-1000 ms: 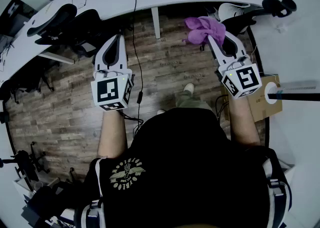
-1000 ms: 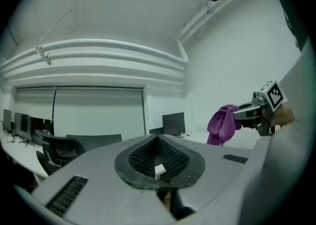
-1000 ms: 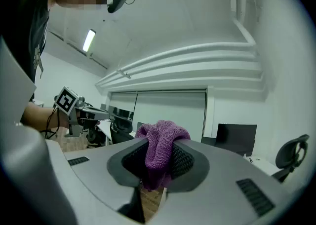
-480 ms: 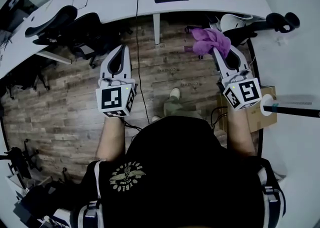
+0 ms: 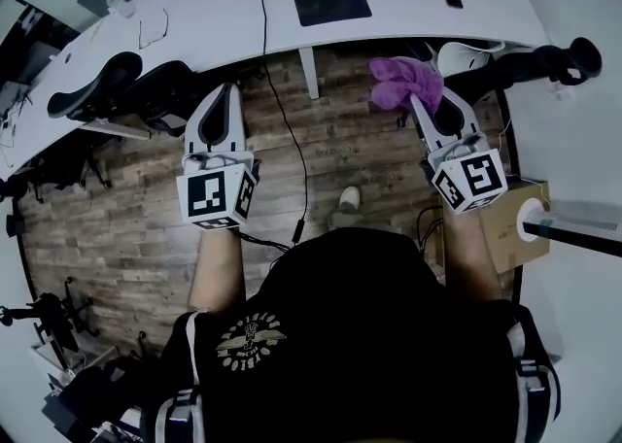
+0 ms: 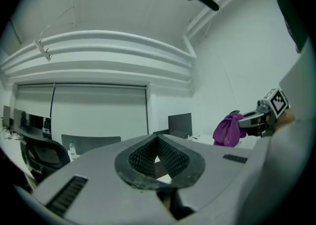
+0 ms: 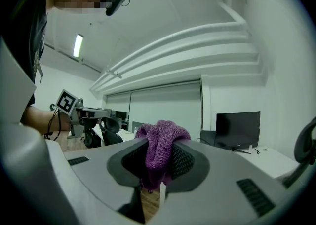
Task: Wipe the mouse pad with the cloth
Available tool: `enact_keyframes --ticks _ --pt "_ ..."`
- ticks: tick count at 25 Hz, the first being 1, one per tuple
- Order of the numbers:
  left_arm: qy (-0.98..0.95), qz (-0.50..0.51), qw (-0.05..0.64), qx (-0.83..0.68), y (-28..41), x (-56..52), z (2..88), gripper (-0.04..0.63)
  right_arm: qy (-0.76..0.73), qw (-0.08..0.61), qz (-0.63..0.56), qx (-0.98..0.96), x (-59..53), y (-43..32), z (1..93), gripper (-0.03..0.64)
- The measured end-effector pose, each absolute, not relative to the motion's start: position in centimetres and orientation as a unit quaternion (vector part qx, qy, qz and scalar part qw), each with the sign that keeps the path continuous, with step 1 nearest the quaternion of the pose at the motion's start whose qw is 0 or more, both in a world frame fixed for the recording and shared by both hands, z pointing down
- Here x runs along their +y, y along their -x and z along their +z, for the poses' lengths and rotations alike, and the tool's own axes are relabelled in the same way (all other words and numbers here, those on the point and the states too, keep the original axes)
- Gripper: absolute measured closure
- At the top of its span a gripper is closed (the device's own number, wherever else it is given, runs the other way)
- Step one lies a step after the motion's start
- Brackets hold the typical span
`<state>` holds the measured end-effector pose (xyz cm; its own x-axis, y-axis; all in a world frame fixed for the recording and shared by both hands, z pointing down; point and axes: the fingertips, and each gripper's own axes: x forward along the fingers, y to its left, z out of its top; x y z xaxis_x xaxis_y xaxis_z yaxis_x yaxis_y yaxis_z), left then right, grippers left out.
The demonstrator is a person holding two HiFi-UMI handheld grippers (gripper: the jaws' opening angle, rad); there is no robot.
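Purple bunched cloth (image 7: 160, 145) in right claw (image 7: 159, 156)

Both grippers held out over wood floor, short of white table (image 5: 194, 28). Right gripper (image 5: 420, 103) pinches bunched purple cloth (image 5: 400, 80). Left gripper (image 5: 225, 93) carries nothing. Dark mouse pad (image 5: 331, 1) lies flat on table, well apart from cloth.

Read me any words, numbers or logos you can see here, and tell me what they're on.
No text here can be read.
Emblem on the person's black shirt: a yellowish crest, any lettering too small to read.
Left cube, on the left gripper, and right cube, on the right gripper: black-and-white square patterns, not words.
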<state>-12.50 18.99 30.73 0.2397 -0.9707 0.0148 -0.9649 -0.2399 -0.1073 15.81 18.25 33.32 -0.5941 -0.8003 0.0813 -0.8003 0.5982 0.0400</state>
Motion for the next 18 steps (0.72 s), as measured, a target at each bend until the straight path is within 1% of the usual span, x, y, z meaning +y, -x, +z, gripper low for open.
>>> enact_keyframes --ticks 7,12,18 --pt "0.788 -0.041 0.026 0.614 10.6 13.6 30.3 0.594 -0.429 0.056 0.017 -0.902 13.9 -17.3 33.3 0.537" --pt "0.794 -0.034 0.036 0.606 8.4 11.1 29.8 0.594 -0.417 0.052 0.038 -0.906 11.6 -18.5 34.6 0.537" --pt "0.782 -0.023 0.047 0.621 7.5 9.1 29.0 0.594 -0.421 0.039 0.037 -0.906 8.4 -21.5 34.8 0.537"
